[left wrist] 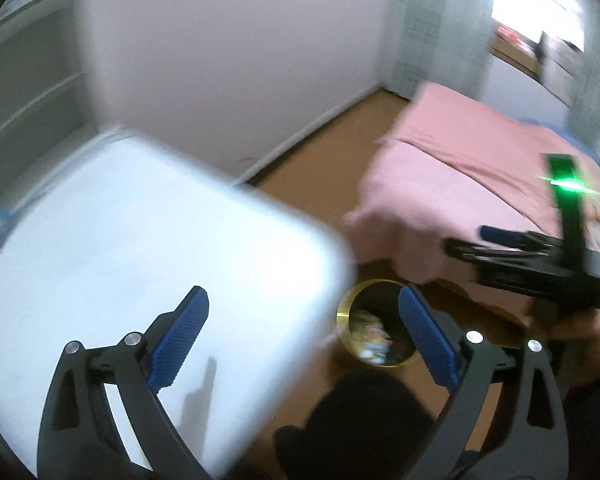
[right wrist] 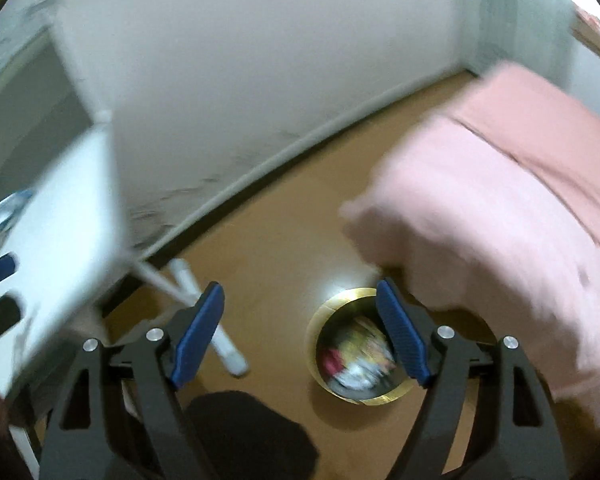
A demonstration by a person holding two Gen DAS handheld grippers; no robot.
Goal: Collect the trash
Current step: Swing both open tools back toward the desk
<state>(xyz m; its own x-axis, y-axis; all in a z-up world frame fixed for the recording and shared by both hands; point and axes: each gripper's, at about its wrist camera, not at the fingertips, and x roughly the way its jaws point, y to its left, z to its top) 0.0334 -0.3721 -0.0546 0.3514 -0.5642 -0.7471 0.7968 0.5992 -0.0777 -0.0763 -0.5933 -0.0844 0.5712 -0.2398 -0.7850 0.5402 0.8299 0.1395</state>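
Inside, blurred trash [right wrist: 360,356], bin [right wrist: 320,320] half-hidden.

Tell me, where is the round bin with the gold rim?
The round gold-rimmed bin stands on the brown floor, low in both wrist views, between the white table on the left and the pink bed on the right.

The bin [right wrist: 360,354] stands on the floor [right wrist: 276,248] between the surface [right wrist: 60,216] on the left and the bed [right wrist: 500,200] on the right, close to the bed's near corner. Trash [right wrist: 356,356] lies inside the bin. The wall [right wrist: 260,60] runs behind all three, its baseboard [right wrist: 300,148] meeting the floor. The surface's legs [right wrist: 196,304] cross below its edge, left of the bin. In the left wrist view the right gripper [left wrist: 476,240] hangs over the bed's near end, above and right of the bin [left wrist: 376,334].
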